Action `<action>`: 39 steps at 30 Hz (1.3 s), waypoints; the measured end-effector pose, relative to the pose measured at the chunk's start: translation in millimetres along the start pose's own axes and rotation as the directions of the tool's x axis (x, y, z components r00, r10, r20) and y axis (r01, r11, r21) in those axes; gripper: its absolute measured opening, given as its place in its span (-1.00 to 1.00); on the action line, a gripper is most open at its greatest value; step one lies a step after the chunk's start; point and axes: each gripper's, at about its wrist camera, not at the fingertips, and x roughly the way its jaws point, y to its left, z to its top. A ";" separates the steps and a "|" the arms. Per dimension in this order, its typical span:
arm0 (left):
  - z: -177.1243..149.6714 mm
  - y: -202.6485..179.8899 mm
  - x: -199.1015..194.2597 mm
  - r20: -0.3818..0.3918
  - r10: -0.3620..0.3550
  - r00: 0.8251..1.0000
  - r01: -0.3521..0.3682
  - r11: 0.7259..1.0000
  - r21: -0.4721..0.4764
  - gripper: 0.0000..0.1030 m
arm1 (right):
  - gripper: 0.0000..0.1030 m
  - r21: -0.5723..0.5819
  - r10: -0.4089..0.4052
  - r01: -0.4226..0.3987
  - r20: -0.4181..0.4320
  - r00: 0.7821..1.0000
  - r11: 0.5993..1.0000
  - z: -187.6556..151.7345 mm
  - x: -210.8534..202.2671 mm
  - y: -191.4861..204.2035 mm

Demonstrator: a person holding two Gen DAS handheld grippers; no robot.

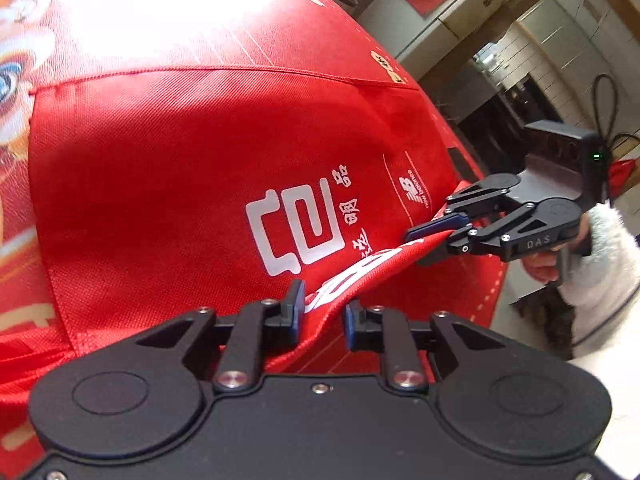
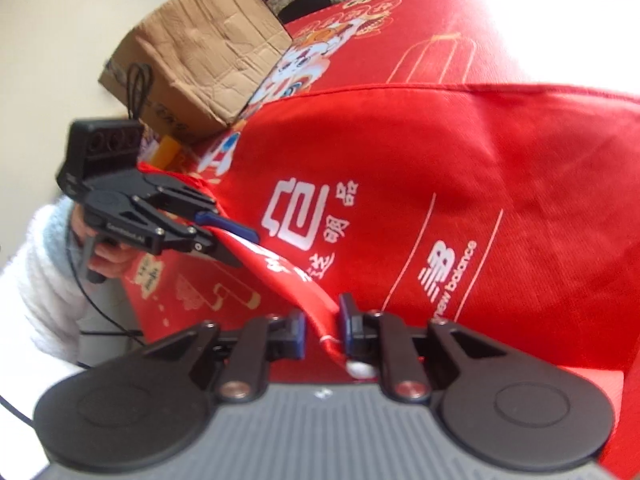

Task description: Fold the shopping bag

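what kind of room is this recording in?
Probably a home, not a lab. A festive red printed tablecloth covers the table under the red shopping bag, a worn cardboard box sits beside it, and pale cabinets like a kitchen's show behind.

- The red shopping bag [image 1: 160, 184] ran off the left wrist view at nine o'clock and, in the right wrist view, at three o'clock.
- The tablecloth [image 1: 132, 12] was washed out by glare at twelve o'clock.
- The cardboard box [image 2: 200, 56] was blurred, its print unreadable.
- The person's white sleeve [image 1: 600, 264] was cut off at three o'clock.
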 end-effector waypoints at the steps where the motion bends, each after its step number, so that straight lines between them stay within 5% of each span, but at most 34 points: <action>1: 0.8 1.9 0.5 -0.002 -0.008 1.000 0.008 1.000 -0.010 -0.59 | -0.67 0.045 0.035 -0.035 0.001 0.999 0.998 0.3 -0.1 -8.3; 7: 5.3 28.1 7.2 -0.011 -0.105 0.994 0.101 0.979 -0.175 -0.59 | -0.67 0.210 0.166 -0.171 0.044 0.985 0.963 -3.8 1.3 -36.8; 12: 7.1 31.2 10.1 -0.022 -0.113 0.993 0.105 0.970 -0.219 -0.59 | -0.67 0.217 0.178 -0.188 0.063 0.982 0.958 -7.0 -2.9 -38.4; 17: 19.9 27.4 12.1 -0.085 -0.077 0.993 0.057 0.975 -0.216 -0.60 | -0.41 0.084 0.010 -0.012 0.018 1.000 0.996 11.3 -16.8 -17.5; 22: 25.8 21.9 14.8 -0.124 -0.029 0.992 0.005 0.981 -0.195 -0.60 | -0.40 0.172 -0.039 0.031 0.044 0.998 0.985 9.2 -23.6 -26.2; 29: 24.4 20.6 18.3 -0.120 -0.018 0.993 -0.004 0.983 -0.185 -0.61 | -0.40 0.170 -0.212 0.193 0.103 0.972 0.966 -1.6 -15.9 -5.5; 36: 22.3 12.9 21.0 -0.117 -0.016 0.993 -0.004 0.986 -0.166 -0.61 | -0.40 0.189 -0.294 0.287 0.012 0.956 0.939 21.8 -1.5 -1.1; 39: 22.7 10.3 22.2 -0.118 -0.023 0.993 0.004 0.988 -0.156 -0.61 | -0.40 0.136 -0.377 0.382 -0.058 0.924 0.914 35.2 8.6 12.7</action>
